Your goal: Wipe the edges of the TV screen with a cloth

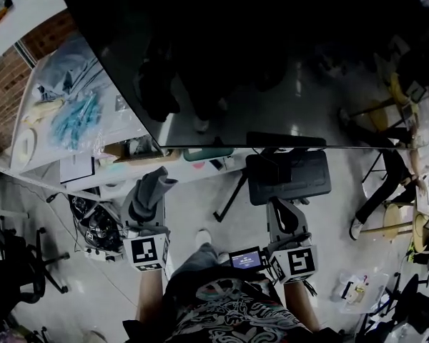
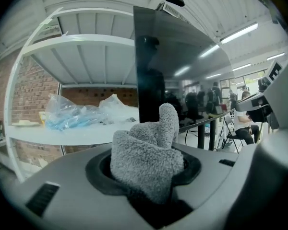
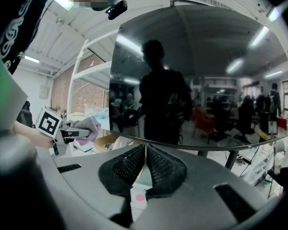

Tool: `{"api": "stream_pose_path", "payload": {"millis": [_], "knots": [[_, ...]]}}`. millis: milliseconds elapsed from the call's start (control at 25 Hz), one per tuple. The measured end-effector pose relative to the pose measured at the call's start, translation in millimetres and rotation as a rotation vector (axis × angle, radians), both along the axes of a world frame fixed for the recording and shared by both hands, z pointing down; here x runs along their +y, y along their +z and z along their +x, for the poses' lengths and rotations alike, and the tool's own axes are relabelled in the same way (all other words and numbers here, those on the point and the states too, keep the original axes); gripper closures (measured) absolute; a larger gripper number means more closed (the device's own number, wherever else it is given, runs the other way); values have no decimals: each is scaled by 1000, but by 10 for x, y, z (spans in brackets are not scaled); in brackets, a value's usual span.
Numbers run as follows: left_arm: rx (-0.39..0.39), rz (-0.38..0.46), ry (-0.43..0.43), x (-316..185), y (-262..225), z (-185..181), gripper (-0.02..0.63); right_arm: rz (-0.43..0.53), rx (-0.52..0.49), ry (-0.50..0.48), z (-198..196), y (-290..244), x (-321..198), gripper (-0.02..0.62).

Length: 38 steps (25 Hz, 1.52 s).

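Evidently early: left tool (image 1: 157,184) clamped on grey cloth (image 2: 146,157), near TV (image 1: 272,63) lower corner, apart; right tool (image 3: 145,169) jaws together, empty; edges seemingly unwiped.

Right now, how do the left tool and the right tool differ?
The left tool is shut on a grey cloth; the right tool is shut on nothing. The left tool sits at a lower corner of the TV screen; the right tool farther along its bottom edge. Both point toward the screen.
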State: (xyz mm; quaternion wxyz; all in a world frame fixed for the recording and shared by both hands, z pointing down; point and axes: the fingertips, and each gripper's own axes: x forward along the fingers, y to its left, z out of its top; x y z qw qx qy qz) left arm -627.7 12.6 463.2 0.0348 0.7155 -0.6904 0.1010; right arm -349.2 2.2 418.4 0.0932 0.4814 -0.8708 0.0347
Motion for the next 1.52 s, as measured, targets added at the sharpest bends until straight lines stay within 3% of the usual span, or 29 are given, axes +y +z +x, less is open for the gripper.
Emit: {"api": "stream_pose_path", "payload": {"millis": [120,400,680,1120,1400,1520], "knots": [[17,1,13,-92,13,-2,405,-41,44,-2,-7,93,8,560],[37,-16,10,-214,46,-50,405,-89,43,63,33,167,-108,560],[25,-27,-22,-319,54,-67,405,-94,34,24,56,237,-292,560],[5,-69,-187,-440,157,-240,405,-104,33,-54,313,204,-509,560],[45,-161,-370,-508,356,-507,405,-84,46,-52,581,145,-579,560],[55,-190,-397,-624,405,-496,405,-98,51,-42,677,198,-602,560]]}}
